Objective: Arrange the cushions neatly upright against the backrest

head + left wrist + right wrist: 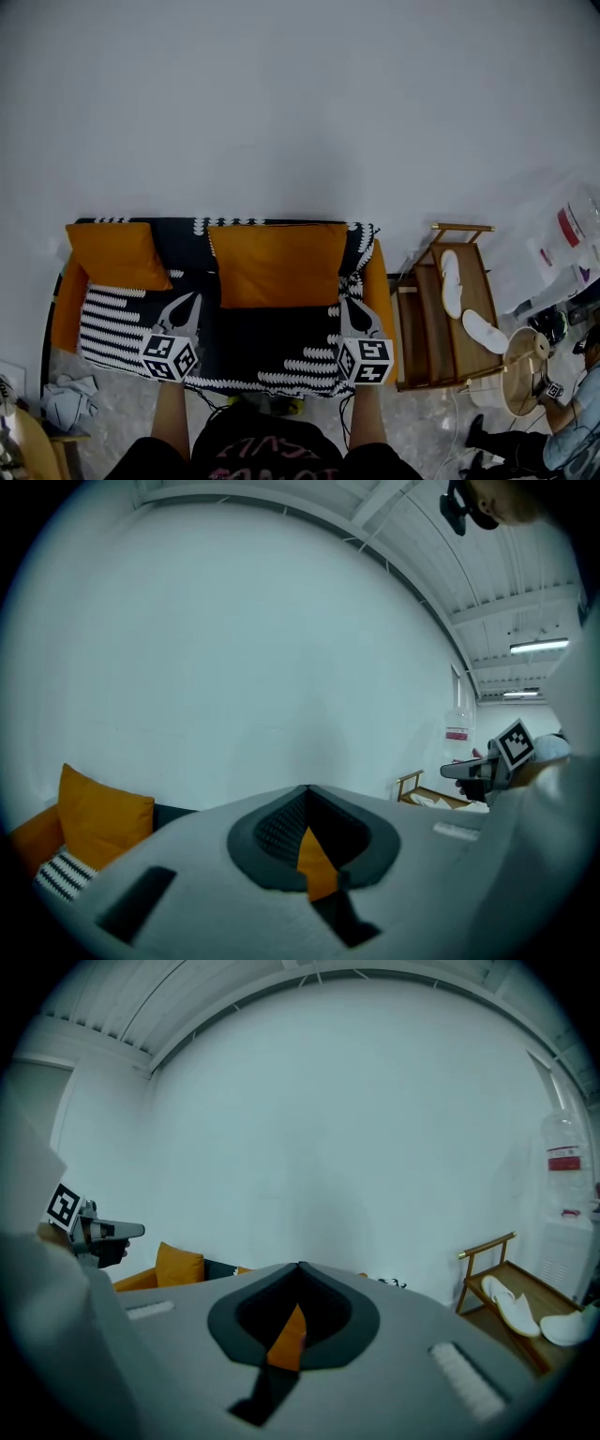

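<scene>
Sofa (380, 281) holds big cushion (277, 265) & small cushion (117, 253) propped vs backrest (183, 234); L gripper (307, 789), R gripper (300, 1267) jaws pressed together.

The head view looks steeply down from overhead onto the sofa (379, 291) and the wall (300, 112) behind. Both gripper views sit low over their jaws, facing that wall nearly level — sharing the left cushion (103, 819) and wooden rack (495, 1274).

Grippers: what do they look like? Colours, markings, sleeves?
Both the left gripper and right gripper have pale grey, pointed tongs with dark textured pads inside. Each carries a white cube with black square markers. The arms are bare; the person wears a dark printed top.
</scene>
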A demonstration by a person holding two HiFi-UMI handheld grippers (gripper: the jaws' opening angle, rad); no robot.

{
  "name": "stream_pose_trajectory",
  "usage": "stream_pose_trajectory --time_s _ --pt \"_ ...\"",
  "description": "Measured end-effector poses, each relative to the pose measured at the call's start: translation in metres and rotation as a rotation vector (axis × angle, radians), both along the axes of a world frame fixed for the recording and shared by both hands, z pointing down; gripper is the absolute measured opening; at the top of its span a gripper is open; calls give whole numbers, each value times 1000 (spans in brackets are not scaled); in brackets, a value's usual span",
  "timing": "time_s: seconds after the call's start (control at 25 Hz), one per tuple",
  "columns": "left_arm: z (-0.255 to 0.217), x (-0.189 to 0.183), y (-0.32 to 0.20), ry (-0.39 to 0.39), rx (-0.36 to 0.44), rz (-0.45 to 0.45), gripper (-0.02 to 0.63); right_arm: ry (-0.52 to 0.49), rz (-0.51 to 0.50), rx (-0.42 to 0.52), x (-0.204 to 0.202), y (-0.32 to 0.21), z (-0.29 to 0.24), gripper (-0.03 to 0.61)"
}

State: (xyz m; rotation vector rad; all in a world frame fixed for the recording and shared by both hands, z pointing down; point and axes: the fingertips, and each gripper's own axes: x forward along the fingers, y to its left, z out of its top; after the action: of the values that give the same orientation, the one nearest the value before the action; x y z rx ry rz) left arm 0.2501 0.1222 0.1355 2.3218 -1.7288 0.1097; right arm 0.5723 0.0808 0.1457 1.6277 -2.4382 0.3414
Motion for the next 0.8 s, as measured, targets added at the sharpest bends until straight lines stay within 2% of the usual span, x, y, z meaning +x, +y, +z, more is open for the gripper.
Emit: stream_pose_trajectory --time_s 0.24,0.4,0.6,0.8 --pt "-19 -13 -4 -29 34 29 -3 -8 13 29 -11 3 -18 12" --pt "-27 -20 -10 -8 46 35 -3 -4 25 41 -13 3 -26 12" --pt "-30 -20 -14 -27 57 65 -3 3 43 59 -14 3 -34 12" --pt "-38 -26 -18 -11 77 69 -3 5 49 69 -18 2 -40 12"
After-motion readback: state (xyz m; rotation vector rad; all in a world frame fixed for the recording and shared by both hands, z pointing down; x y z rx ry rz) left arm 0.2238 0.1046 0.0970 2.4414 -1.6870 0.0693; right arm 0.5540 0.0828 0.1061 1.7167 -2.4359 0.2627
